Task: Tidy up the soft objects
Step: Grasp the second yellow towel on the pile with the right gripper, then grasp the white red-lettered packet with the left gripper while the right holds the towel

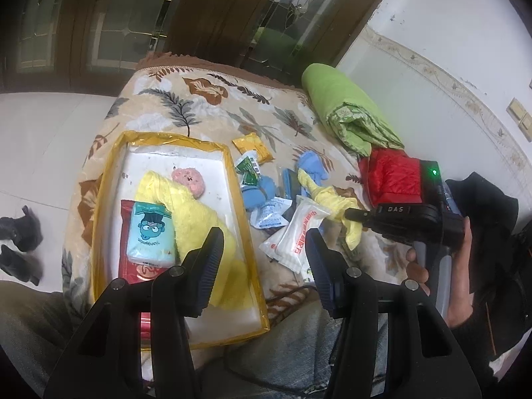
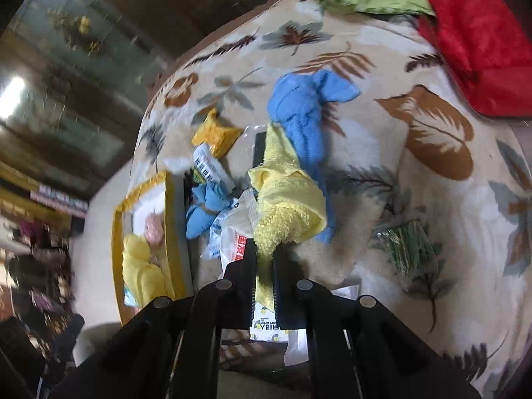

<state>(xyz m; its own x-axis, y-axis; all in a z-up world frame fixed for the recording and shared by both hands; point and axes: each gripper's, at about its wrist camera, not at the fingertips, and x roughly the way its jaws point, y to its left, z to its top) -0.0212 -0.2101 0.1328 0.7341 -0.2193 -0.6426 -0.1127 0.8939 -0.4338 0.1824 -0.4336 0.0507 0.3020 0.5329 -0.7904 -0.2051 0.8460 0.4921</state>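
My right gripper is shut on a yellow fluffy cloth, lifted off the floral blanket. In the left wrist view the same gripper holds that cloth just right of a blue cloth. My left gripper hangs open with nothing between its fingers, above the right rim of a yellow-edged tray. In the tray lie a yellow towel, a pink sponge, a light blue tissue pack and a red packet.
Loose white packets, a yellow sachet and blue round pads lie between tray and cloth. A green bundle and a red quilted piece sit at the back right. Black shoes stand on the floor at left.
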